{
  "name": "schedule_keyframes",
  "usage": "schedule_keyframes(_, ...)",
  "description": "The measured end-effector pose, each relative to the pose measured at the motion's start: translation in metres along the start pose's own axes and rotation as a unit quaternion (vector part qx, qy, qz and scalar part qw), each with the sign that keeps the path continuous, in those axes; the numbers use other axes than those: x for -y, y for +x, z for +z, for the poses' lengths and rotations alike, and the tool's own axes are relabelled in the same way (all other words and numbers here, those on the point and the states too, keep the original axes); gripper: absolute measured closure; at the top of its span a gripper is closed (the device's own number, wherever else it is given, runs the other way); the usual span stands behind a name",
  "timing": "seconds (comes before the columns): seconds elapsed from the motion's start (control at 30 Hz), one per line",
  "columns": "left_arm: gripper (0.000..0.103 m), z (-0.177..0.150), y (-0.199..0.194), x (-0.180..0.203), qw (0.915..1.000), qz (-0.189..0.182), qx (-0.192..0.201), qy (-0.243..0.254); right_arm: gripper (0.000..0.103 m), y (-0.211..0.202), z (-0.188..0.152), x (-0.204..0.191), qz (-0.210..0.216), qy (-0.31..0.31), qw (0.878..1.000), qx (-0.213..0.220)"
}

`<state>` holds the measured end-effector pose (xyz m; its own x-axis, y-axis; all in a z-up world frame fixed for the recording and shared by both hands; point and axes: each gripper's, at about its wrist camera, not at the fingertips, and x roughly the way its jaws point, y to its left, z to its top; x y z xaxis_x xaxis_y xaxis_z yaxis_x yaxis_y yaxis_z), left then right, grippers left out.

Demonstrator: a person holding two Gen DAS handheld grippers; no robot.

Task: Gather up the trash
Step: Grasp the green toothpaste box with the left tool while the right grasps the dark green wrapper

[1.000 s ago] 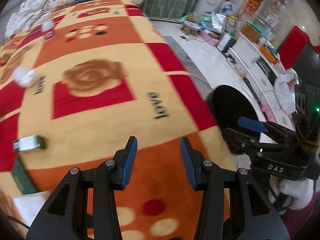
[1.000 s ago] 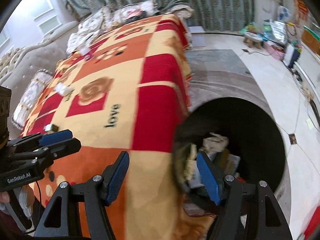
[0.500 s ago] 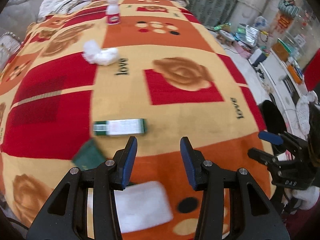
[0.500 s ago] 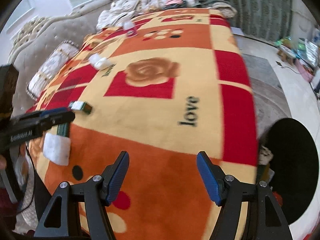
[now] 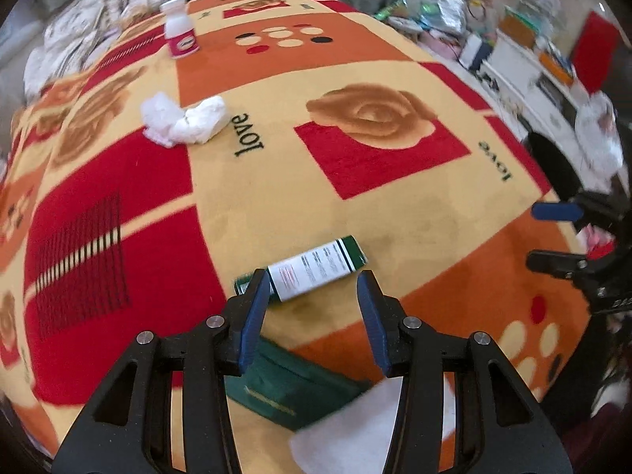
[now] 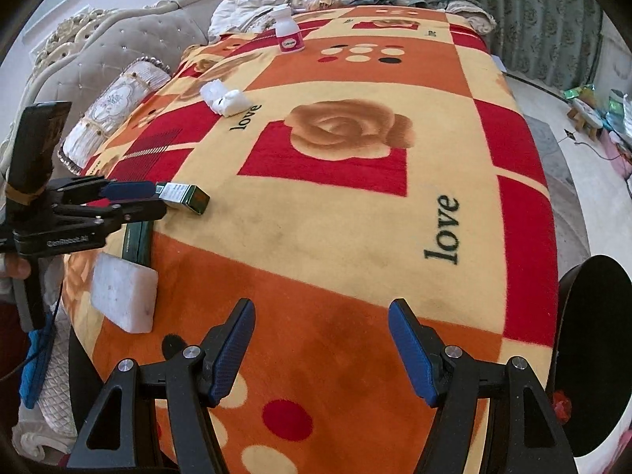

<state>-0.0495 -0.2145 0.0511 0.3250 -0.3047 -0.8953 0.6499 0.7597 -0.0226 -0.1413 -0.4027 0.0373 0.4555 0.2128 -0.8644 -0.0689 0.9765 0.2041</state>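
A green and white carton (image 5: 316, 269) lies on the patterned blanket (image 5: 355, 205). My left gripper (image 5: 312, 316) is open, its fingers on either side of the carton's near end; it also shows in the right wrist view (image 6: 130, 197) at the carton (image 6: 185, 195). A crumpled white tissue (image 5: 183, 120) and a pink and white bottle (image 5: 179, 33) lie farther back. My right gripper (image 6: 320, 347) is open and empty over the blanket's near edge. A black bin (image 6: 592, 351) stands at the right.
A dark green flat packet (image 5: 288, 387) and a white pad (image 6: 122, 296) lie near the blanket's near left edge. Pillows (image 6: 118, 114) sit at the back left. Cluttered floor and shelves (image 5: 533, 51) are at the right.
My left gripper has swung left and moved forward from the bin side until its fingers straddle the carton. My right gripper has swung left, away from the bin, to face the blanket.
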Motion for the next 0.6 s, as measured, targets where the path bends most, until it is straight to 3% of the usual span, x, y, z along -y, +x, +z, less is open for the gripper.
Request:
schedule_keyframes(0.2, 0.051, 0.009, 0.013, 0.009, 0.9967, 0.012, -0.002, 0.08, 0.036, 0.009, 0.002, -0.005, 0.0, 0.0, 1.0, -0.011)
schedule_keyframes(0.37, 0.051, 0.009, 0.029, 0.015, 0.9907, 0.01, -0.035, 0.131, 0.036, 0.013, 0.004, -0.006, 0.001, 0.001, 1.0, -0.017)
schedule_keyframes(0.5, 0.054, 0.012, 0.031, 0.006, 0.9944, 0.008, -0.028, 0.102, 0.036, 0.015, 0.005, -0.008, 0.002, 0.002, 1.0, -0.018)
schedule_keyframes(0.53, 0.065, 0.013, 0.03, 0.003, 0.9955, 0.006, -0.024, 0.092, 0.036, 0.015, 0.006, -0.008, 0.002, 0.002, 1.0, -0.018)
schedule_keyframes(0.6, 0.069, 0.014, 0.026, -0.001, 0.9971, 0.01, -0.017, 0.074, 0.036, 0.016, 0.007, -0.01, 0.004, 0.001, 1.0, -0.019)
